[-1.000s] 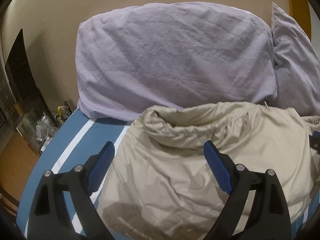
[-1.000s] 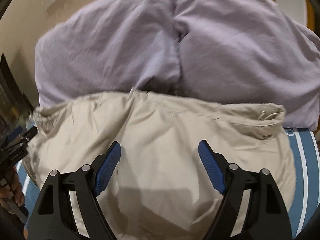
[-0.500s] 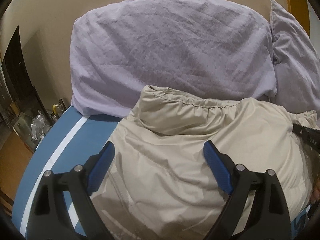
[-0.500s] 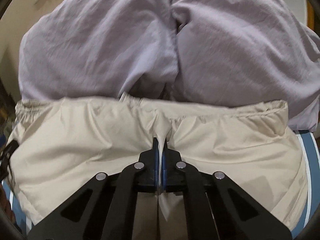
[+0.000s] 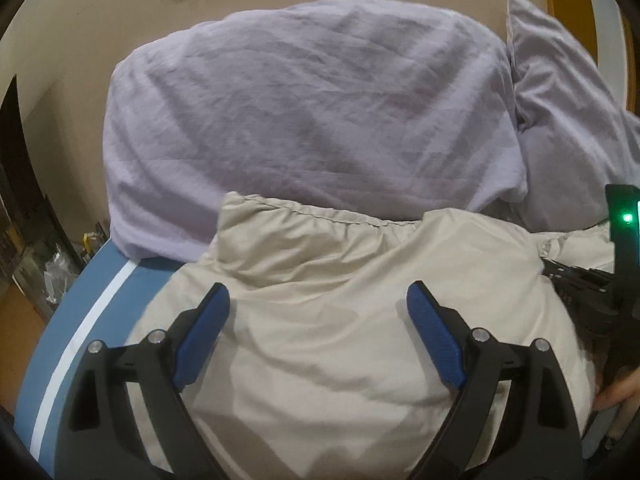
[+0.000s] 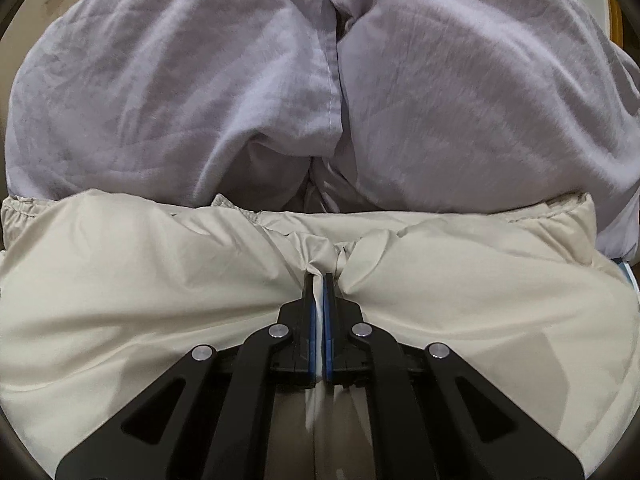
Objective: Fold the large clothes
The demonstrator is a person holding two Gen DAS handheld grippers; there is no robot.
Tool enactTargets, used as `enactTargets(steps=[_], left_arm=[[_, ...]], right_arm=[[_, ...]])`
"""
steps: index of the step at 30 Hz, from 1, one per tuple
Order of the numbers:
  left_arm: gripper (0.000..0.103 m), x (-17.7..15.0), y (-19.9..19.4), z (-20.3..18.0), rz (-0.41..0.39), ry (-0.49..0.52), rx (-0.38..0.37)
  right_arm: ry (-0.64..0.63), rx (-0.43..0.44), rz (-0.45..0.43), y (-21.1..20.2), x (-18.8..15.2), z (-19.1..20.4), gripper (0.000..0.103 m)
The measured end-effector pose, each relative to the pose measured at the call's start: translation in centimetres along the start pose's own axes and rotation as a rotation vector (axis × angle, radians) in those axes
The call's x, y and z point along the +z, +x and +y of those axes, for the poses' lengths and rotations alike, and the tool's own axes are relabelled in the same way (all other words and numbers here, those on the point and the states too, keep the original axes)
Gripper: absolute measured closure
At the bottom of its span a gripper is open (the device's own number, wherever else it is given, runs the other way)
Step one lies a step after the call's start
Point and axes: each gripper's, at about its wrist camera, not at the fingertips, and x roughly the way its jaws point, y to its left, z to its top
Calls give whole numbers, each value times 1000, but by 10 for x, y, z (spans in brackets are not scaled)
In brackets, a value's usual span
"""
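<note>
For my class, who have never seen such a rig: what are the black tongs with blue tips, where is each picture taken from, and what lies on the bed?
There is no robot here. A person holds one hand-held two-finger gripper in each hand, and a fisheye camera on each looks forward along its fingers.

In the left wrist view, the left gripper is open above a beige puffy jacket and holds nothing.

In the right wrist view, the right gripper is shut, pinching a fold of that jacket.

The jacket lies on a blue bedsheet with white stripes, in front of two lilac pillows.
</note>
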Motion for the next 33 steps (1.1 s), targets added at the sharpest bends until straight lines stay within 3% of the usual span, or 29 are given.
enactTargets(steps=[7,10,15,22,26,33], left_arm=[[11,-2,50,-14,97,29,100],[8,-5,62,-17,104,39,139],[4,-7,68,-12,132,19,145],[3,-9,70,-10,140,10,154],[2,-9,71,-8,135,3,153],[2,-9,73,-8,119,6,157]], right_arm=[[20,4,21,11,2,-1,96],[45,22,33,8,3,-7,85],[69,22,-16,-27,0,-16,39],[5,95,-96,-59,9,23,39],[-13,81,-74,-42,6,43,39],[-2,51,-4,-4,0,45,29]])
